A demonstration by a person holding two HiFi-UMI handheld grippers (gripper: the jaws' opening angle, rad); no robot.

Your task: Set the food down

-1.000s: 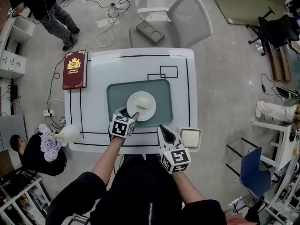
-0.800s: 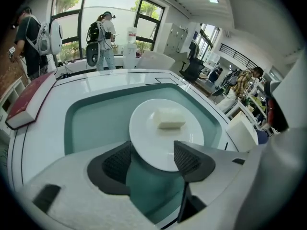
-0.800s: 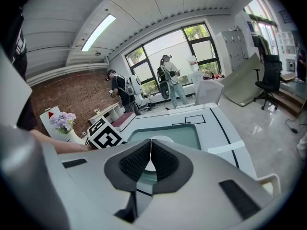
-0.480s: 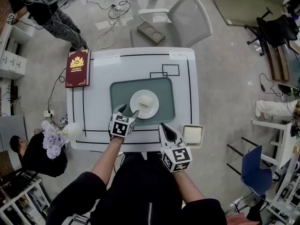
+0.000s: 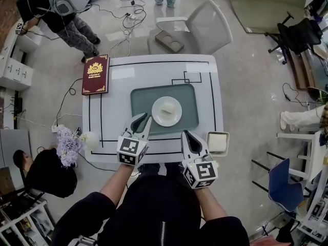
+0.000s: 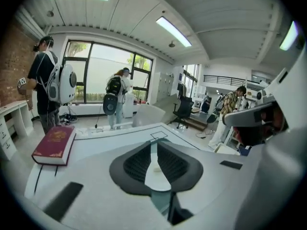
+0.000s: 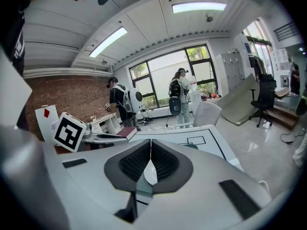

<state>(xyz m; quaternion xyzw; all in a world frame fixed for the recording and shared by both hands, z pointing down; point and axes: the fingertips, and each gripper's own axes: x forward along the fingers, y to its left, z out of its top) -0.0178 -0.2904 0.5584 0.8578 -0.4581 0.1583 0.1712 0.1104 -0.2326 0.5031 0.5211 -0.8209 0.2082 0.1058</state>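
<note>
Left gripper (image 5: 145,119): jaws have just been closing, now a narrow slit apart, nothing between them. Right gripper (image 5: 188,136): jaws together, empty.

Food (image 5: 166,108) lies on the white plate (image 5: 167,111), centred on the green tray (image 5: 141,99). It is just ahead and right of the left tips, not touching; path between is clear.

Square dish (image 5: 218,143) at the table (image 5: 118,76) edge beside the right gripper. Red book (image 5: 95,75) at the far left corner.

Both forearms reach forward, grippers tilted slightly down over the near table edge.
</note>
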